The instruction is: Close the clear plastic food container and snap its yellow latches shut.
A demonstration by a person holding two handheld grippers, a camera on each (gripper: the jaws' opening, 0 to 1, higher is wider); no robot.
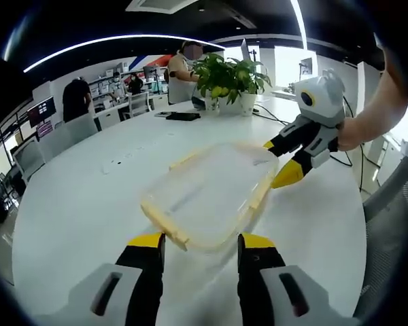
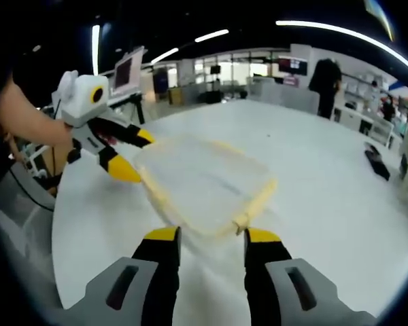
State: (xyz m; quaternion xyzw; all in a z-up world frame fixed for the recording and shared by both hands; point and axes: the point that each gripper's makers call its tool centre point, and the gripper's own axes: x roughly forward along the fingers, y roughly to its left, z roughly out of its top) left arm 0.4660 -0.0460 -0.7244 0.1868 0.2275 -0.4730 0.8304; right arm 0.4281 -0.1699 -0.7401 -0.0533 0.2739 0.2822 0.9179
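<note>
Left gripper (image 1: pixel 200 246): fingers spread, just short of the container (image 1: pixel 211 193) on the white table (image 1: pixel 88 204). Right gripper (image 2: pixel 207 239): fingers spread at the opposite edge. Risk: a one-sided push slides the light container; yellow latch (image 2: pixel 245 219) stays unsnapped.

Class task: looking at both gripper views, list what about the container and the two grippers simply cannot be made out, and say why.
- Container: motion blur in both views hides whether the lid sits fully down.
- Yellow latches: smeared, so snapped or loose cannot be told.
- Right gripper, left gripper view: tips meet the container's blurred edge; gripping or just touching is unclear.
- Left gripper, right gripper view: same blur at its corner.
- Plant: pot details too small.
</note>
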